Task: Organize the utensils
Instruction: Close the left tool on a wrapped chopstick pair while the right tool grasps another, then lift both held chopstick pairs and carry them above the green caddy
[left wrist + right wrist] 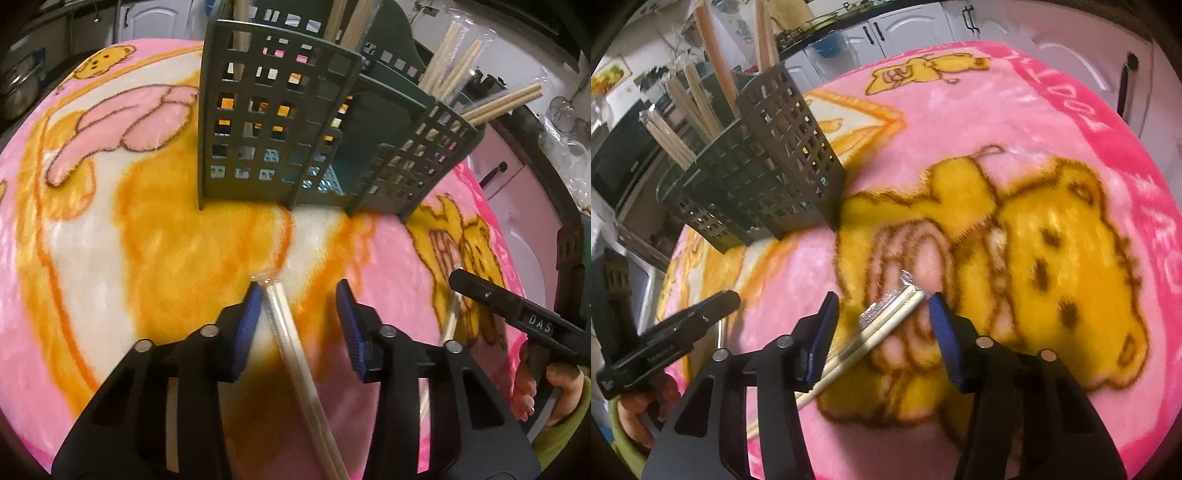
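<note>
A dark green perforated utensil holder (280, 122) (768, 162) stands on a pink bear-print blanket (92, 229). Several wrapped chopstick pairs stick out of its compartments. In the left wrist view, my left gripper (298, 286) is open around a clear-wrapped chopstick pair (291, 343) lying on the blanket. The pair rests against the left blue pad and stands apart from the right one. In the right wrist view, my right gripper (884, 297) is open over another wrapped pair (886, 325), which lies slantwise between its pads with its tip near the right pad.
The blanket (1052, 122) covers a round table whose edge curves close on the right. White cabinets (905, 26) and a cluttered counter stand behind the holder. A hand in a green sleeve (546, 398) grips the other tool at the right of the left wrist view.
</note>
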Demonstrator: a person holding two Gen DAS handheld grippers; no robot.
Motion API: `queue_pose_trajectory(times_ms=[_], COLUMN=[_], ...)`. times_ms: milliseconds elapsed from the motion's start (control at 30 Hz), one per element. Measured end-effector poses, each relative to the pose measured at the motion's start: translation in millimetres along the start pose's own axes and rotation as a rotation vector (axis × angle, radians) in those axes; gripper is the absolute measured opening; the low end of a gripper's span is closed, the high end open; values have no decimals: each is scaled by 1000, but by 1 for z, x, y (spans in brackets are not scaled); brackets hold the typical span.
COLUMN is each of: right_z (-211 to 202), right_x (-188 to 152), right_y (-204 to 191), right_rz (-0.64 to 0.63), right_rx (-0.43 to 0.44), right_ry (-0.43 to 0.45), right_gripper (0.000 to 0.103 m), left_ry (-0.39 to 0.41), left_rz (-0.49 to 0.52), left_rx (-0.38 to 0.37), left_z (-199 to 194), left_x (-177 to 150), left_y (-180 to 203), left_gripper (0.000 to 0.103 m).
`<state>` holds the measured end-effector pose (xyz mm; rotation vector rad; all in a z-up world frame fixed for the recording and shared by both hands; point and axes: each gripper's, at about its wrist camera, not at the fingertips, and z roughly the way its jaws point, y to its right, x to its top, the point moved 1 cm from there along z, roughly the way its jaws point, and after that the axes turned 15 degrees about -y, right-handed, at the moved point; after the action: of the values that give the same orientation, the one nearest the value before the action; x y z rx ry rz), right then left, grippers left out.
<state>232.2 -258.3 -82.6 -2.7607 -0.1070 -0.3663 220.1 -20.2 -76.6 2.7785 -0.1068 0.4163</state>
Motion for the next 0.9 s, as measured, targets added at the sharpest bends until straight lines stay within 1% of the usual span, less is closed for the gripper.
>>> queue_pose_trajectory(times_ms=[33,100,133,200,333,400,467,533,667,800,900], right_z=[1,4,6,8,11,11,10,7,-5,-23,-40], right_x=[2,4,6,8,13,16,18,20,18,15,12], right_y=[-3,-8,-10,-13,-16,-19,-24,-30,-45,-62,-76], right_rz=[-10,-30,-39,-52,-77,-91,-106,-121,-159,-209,-254], right_rx=[-12,-45,-58,-79,-87,-79,-61,-36,33,70,92], right_ry=[-1,1,1,3,7,8,6,11,44,87,123], right_gripper=[45,35,34,27,18,11,9,8,7,6,6], left_ry=[4,11,14,16,19,18,12,6,13,57,109], left_rz=[-3,-12,-13,-15,-11,-12,-18,-38,-49,-46,-32], left_rx=[8,19,21,28,38,40,32,8,-11,-44,-58], left_z=[1,3,4,5,4,5,5,3,-5,-27,-48], left_x=[2,5,6,8,10,12,15,16,17,18,19], left_y=[-1,-3,-4,-6,-7,-7,-9,-14,-19,-20,-16], left_gripper=[24,18,15,13,10,9,7,6,5,4,3])
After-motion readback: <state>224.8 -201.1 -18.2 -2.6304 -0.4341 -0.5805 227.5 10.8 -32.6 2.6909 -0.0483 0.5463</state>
